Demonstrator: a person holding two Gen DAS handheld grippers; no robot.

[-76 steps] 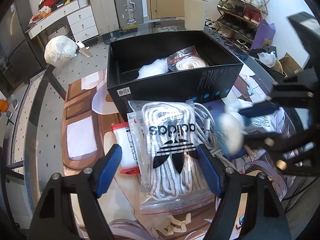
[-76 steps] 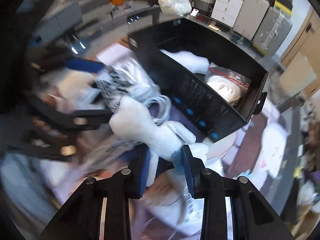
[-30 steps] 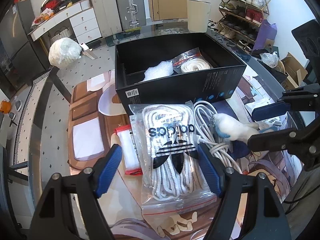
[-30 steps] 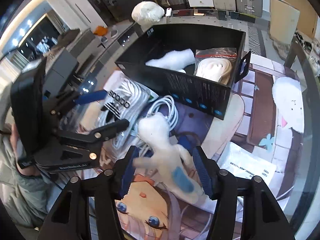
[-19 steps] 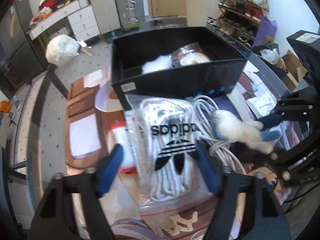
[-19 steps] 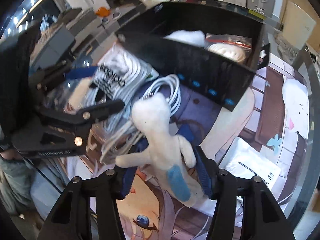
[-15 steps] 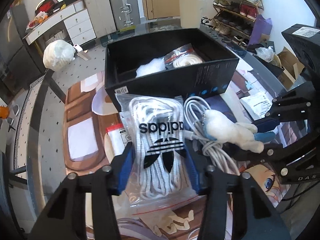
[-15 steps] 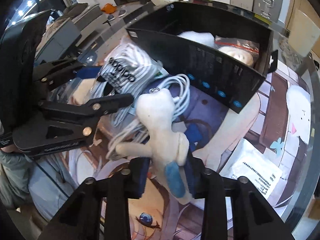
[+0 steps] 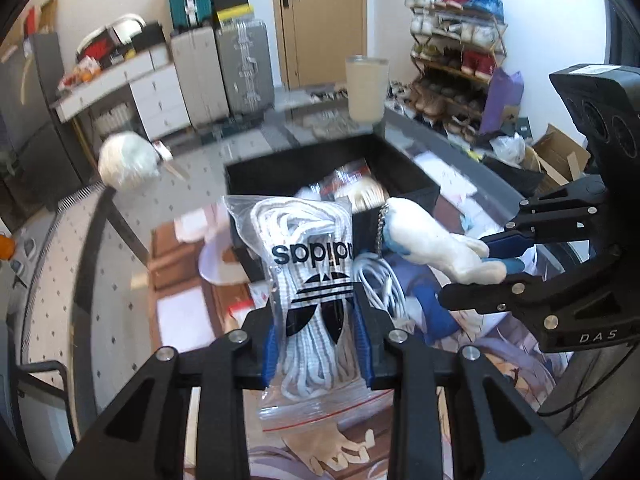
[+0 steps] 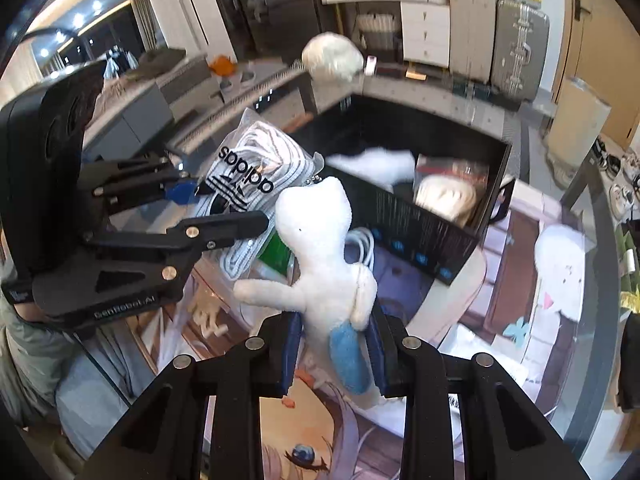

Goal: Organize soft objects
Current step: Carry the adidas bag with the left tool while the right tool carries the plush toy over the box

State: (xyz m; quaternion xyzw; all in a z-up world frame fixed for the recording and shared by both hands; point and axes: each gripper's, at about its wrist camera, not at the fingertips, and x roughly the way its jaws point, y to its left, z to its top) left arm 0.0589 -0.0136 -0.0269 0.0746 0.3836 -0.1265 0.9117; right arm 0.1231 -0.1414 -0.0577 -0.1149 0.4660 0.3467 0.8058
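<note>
Both hands were loaded and both loads hung clear of the table. The left gripper (image 9: pixel 318 336) had just finished closing, and its blue pads pinched the clear bag of white laces (image 9: pixel 310 280) across its middle, the long side of the bag running straight out ahead of the fingers. The right gripper (image 10: pixel 334 354) was clamped on the lower body of the white plush toy (image 10: pixel 324 264), whose head stood up and away from the jaws with a little chain at its top.

And there was the target: the black box (image 10: pixel 424 224), open at the top, with a white fluffy thing and a bagged coil already inside. It lay dead ahead of both grippers and lower down, its near wall facing them.

From the left wrist the top of the bag already overlapped that near wall, so I judged the left hand the nearer of the two, with the shorter trip over the edge. The toy's head looked just short of the same wall, beside the bag. The two loads sat almost shoulder to shoulder, so going in one at a time seemed the safer call.
</note>
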